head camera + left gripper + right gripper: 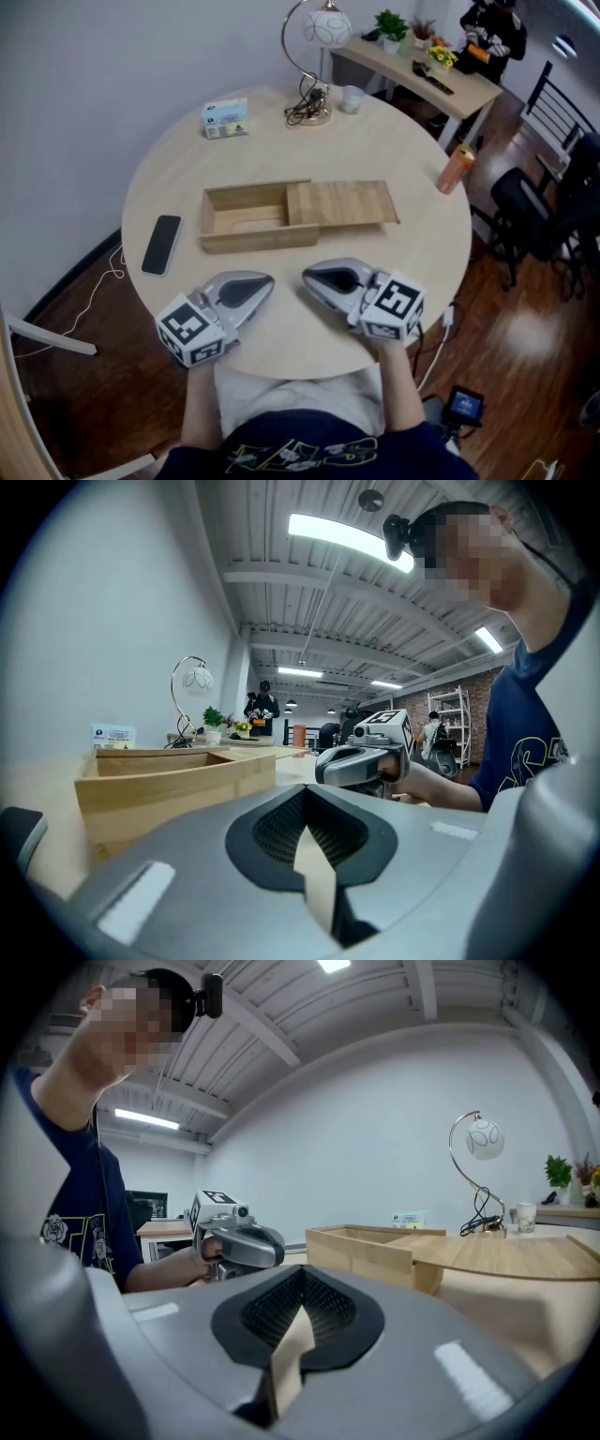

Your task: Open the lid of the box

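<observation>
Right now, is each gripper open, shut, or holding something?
Left gripper: shut, holding nothing.
Right gripper: shut, holding nothing.

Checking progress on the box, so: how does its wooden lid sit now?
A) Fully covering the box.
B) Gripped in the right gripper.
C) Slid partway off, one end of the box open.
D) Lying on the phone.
C: in the head view the lid overhangs the right end of the box, whose left part lies open.
</observation>
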